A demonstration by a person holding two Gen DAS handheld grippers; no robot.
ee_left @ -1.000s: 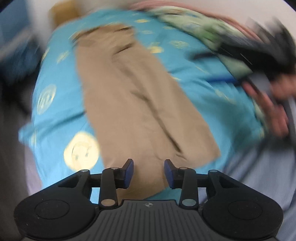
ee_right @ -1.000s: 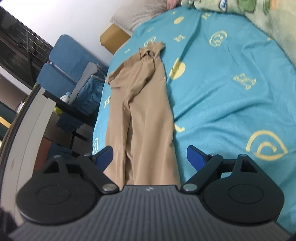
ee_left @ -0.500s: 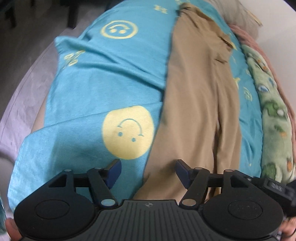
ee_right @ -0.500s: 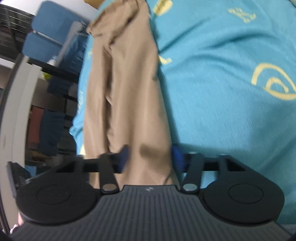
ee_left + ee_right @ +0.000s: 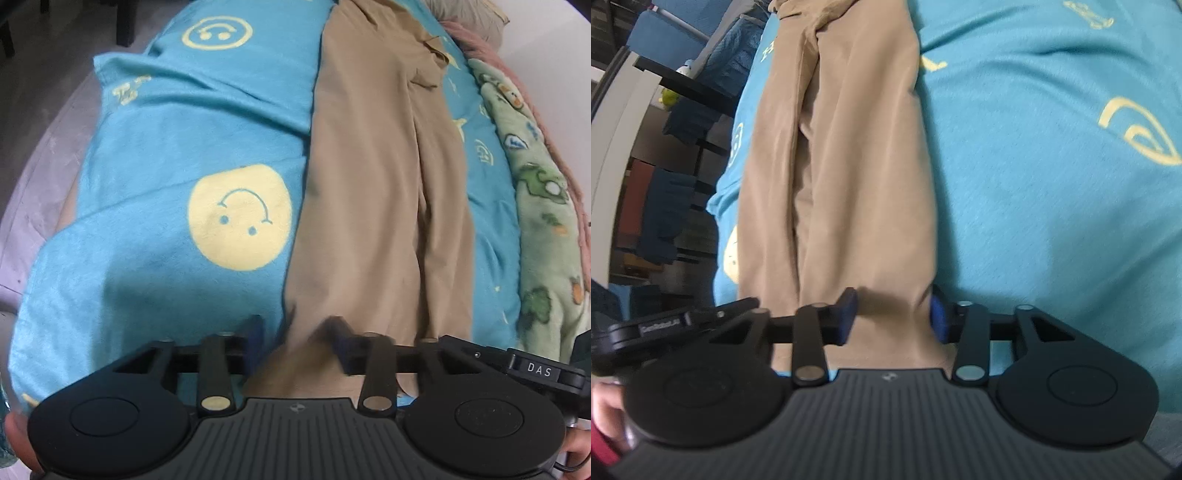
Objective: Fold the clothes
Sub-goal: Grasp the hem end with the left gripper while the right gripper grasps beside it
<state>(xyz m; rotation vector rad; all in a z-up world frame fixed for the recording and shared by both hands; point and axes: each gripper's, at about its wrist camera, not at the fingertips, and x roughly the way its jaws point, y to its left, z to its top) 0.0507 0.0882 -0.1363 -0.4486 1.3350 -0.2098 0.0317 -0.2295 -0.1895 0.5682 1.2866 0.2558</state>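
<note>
At the near hem of the tan trousers (image 5: pixel 373 192), both tools are closing in: the left gripper (image 5: pixel 295 336) is straddling the left corner, fingers spread though blurred, and the right gripper (image 5: pixel 892 314) is bracketing the right leg's cuff, not yet pinching. Judging by this, the hem-grasp is in hand; next both must pinch cloth only, not the blue blanket (image 5: pixel 1052 184). Beyond, the trousers are lying lengthwise toward the pillow. Compared with a second ago, both grippers are sitting lower and nearer the hem.

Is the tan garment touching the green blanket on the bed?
Apart. The left wrist view shows a strip of blue bedspread running between the tan garment and the green blanket.
</note>
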